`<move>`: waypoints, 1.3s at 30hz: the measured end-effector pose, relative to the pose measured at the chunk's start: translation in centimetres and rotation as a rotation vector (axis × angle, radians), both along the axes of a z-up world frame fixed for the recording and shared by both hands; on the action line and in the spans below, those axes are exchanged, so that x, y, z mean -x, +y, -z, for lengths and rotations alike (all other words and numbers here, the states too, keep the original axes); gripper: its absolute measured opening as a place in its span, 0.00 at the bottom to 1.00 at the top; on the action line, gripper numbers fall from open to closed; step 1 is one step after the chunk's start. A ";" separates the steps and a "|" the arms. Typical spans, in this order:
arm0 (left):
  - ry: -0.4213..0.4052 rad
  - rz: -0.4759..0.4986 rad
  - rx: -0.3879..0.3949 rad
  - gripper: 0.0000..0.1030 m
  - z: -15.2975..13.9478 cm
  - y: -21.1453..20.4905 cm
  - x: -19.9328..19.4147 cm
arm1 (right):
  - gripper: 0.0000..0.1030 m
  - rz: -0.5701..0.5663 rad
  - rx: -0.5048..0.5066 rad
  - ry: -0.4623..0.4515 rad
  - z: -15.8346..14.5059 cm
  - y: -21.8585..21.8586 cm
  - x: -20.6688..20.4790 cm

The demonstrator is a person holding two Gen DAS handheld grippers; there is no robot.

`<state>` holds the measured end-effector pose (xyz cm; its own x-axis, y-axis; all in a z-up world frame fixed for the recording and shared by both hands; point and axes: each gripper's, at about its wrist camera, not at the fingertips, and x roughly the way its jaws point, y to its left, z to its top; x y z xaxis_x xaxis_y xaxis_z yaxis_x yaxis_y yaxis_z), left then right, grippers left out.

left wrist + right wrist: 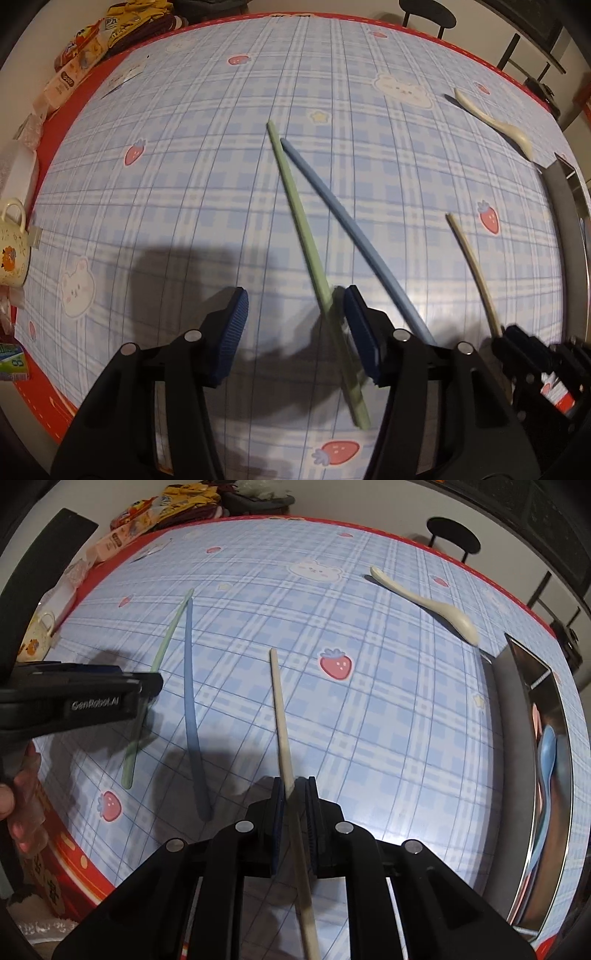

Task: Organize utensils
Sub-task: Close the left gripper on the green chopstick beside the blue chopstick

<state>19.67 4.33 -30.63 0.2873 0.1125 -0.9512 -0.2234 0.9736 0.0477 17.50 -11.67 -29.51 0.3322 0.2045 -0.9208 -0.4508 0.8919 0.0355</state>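
3 chopsticks: green [314, 266] | blue [354, 236] | cream [282, 731] | 2 spoons: cream spoon [424, 603] | blue spoon [546, 768]

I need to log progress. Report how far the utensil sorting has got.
Done: a blue spoon already lies in the metal tray. In hand: the right gripper is shut on the cream chopstick; the left gripper is open around the green chopstick. Left: the blue chopstick and cream spoon lie on the table.
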 end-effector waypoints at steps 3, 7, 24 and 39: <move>-0.009 0.013 -0.003 0.55 0.1 0.1 -0.3 | 0.11 -0.003 0.013 -0.004 0.0 -0.2 0.7; -0.029 0.047 -0.004 0.54 0.0 0.2 0.0 | 0.11 -0.008 0.011 -0.021 0.1 -0.6 1.4; -0.070 0.082 -0.010 0.22 -0.5 -0.2 2.8 | 0.12 -0.002 -0.016 -0.018 0.1 -0.8 1.4; -0.058 0.077 0.029 0.10 -0.4 0.0 4.4 | 0.07 0.025 -0.063 0.006 0.1 -1.6 1.7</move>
<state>15.30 4.35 -30.21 0.3488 0.0602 -0.9353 -0.1493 0.9888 0.0080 15.79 -13.26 -29.57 0.3325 0.2539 -0.9083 -0.4281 0.8988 0.0945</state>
